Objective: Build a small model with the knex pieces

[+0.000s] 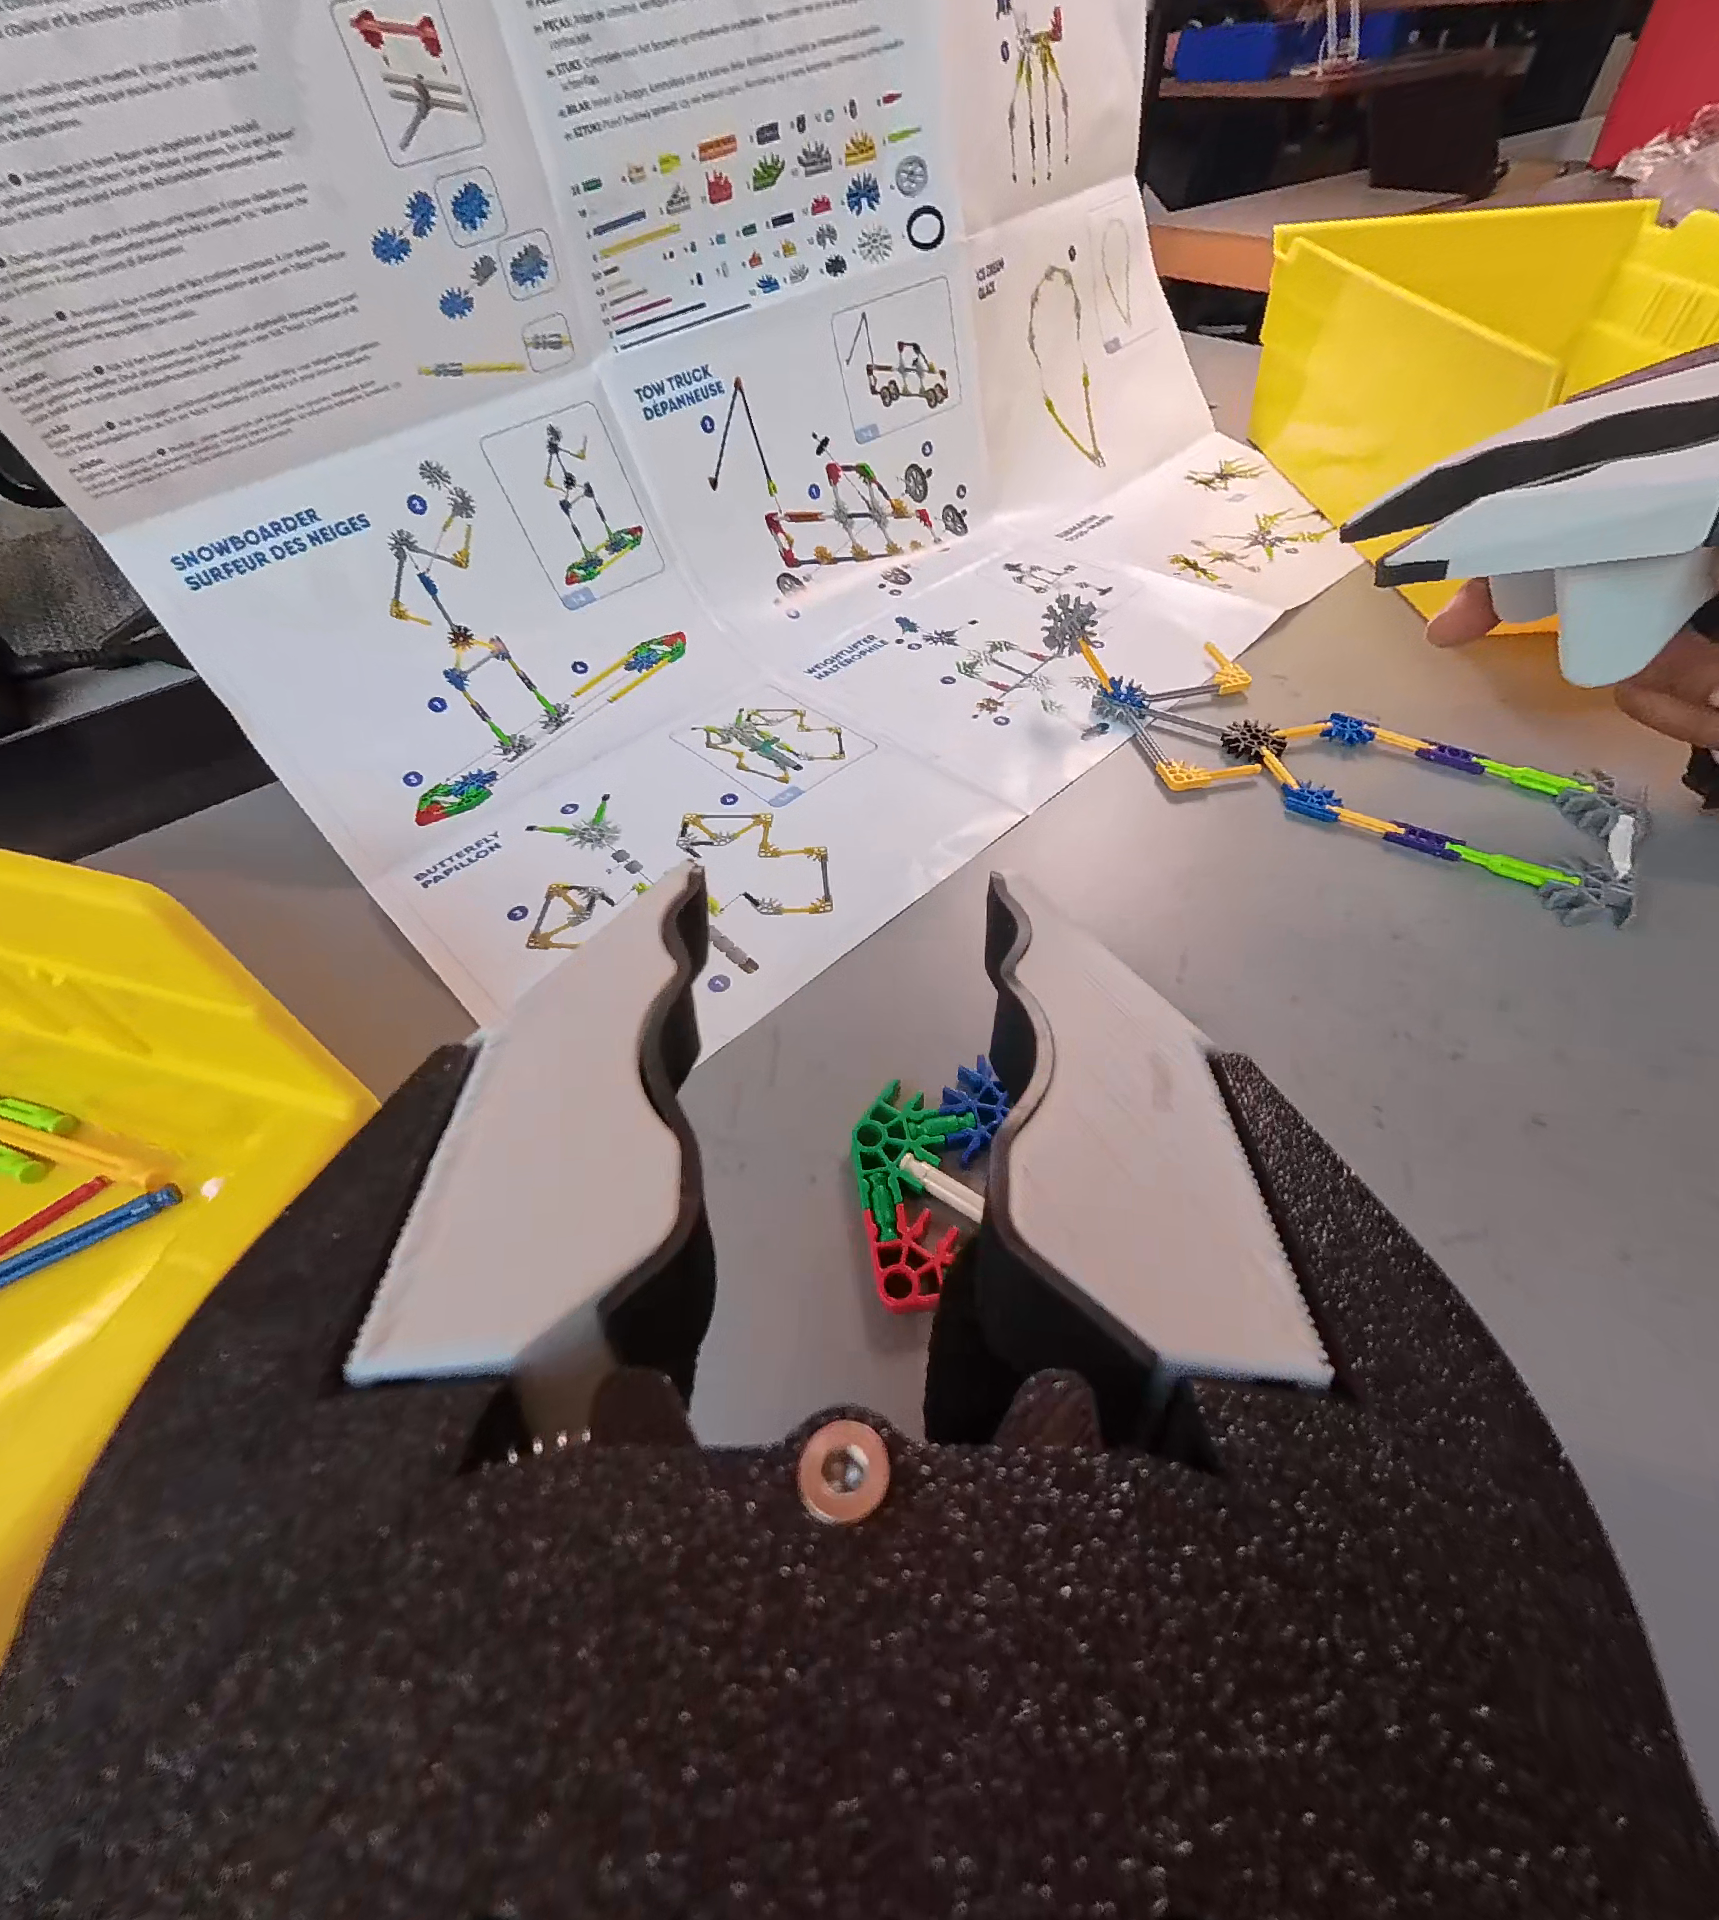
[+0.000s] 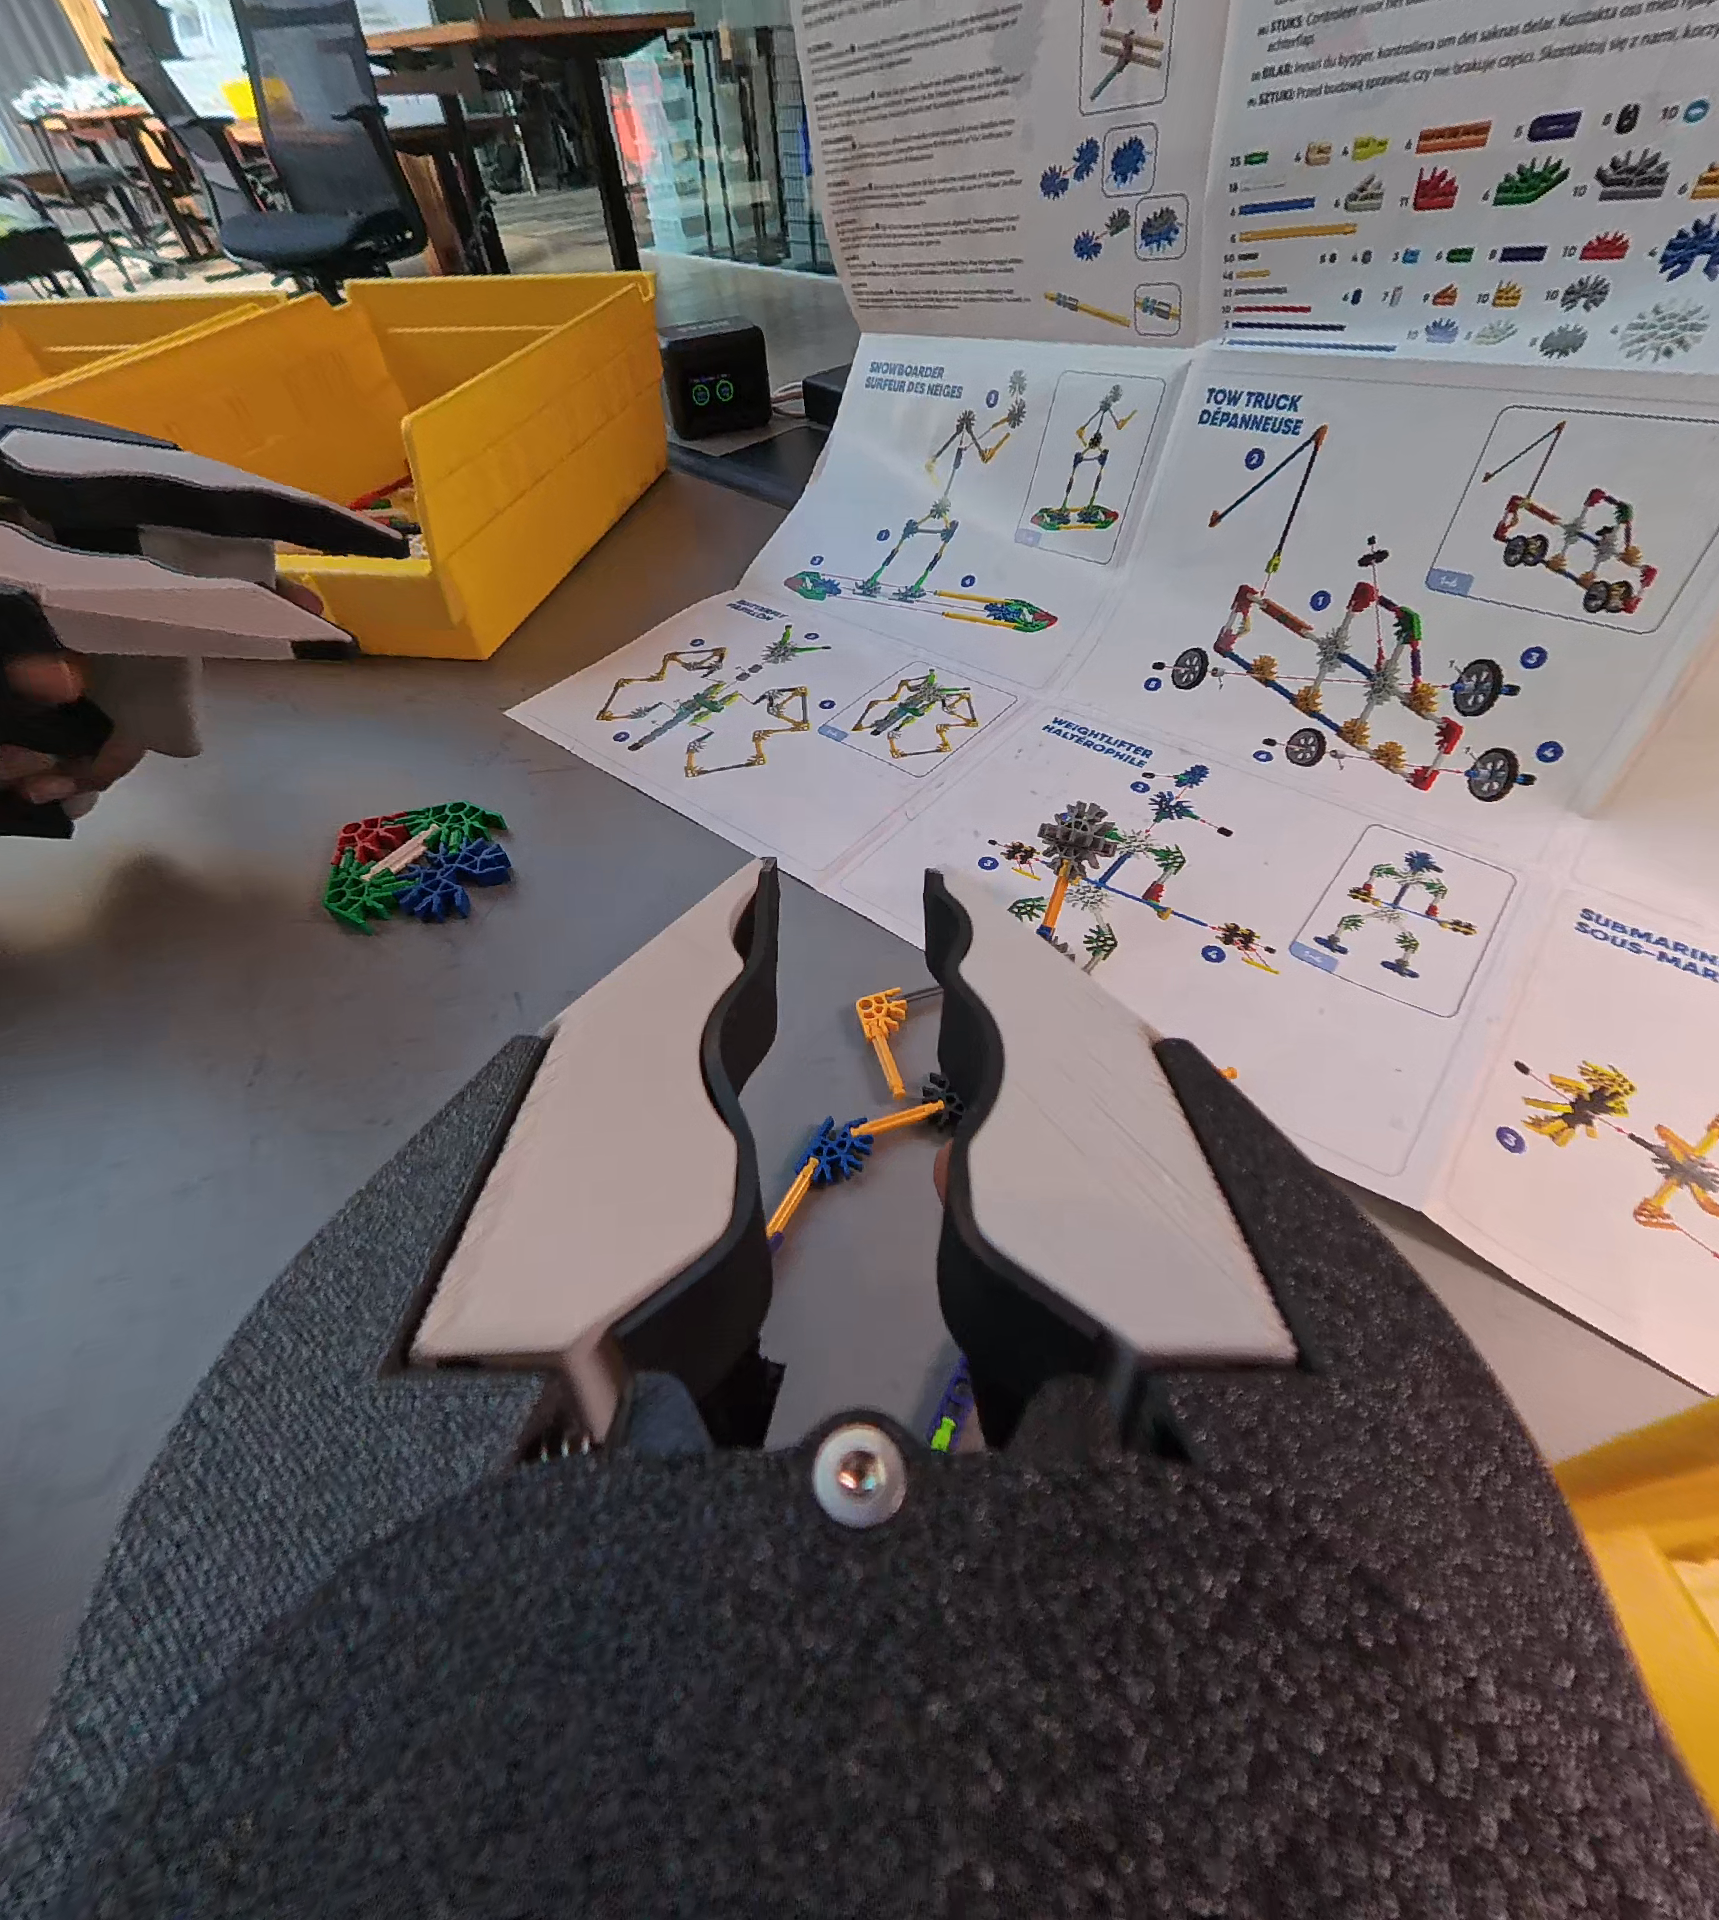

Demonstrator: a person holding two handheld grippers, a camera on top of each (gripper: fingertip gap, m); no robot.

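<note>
While both grippers are hanging apart over the desk (image 1: pixel 1354 1195), the left gripper (image 1: pixel 844 894) is hovering over a light, stiff clump of toy pieces (image 1: pixel 912 1184); the right gripper (image 2: pixel 850 878) is hovering over a thin, bendy stick figure (image 2: pixel 860 1122) at 3 o'clock.

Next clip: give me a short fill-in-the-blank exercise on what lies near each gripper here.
1. The left gripper hovers open over a small cluster of green, blue and ____ connectors.
2. The right gripper is open above a long rod model whose black hub joins ____ rods.
3. The instruction sheet lies partly on the ____ table.
4. Loose rods lie in a ____ bin.

Answers: red; yellow; grey; yellow
</note>
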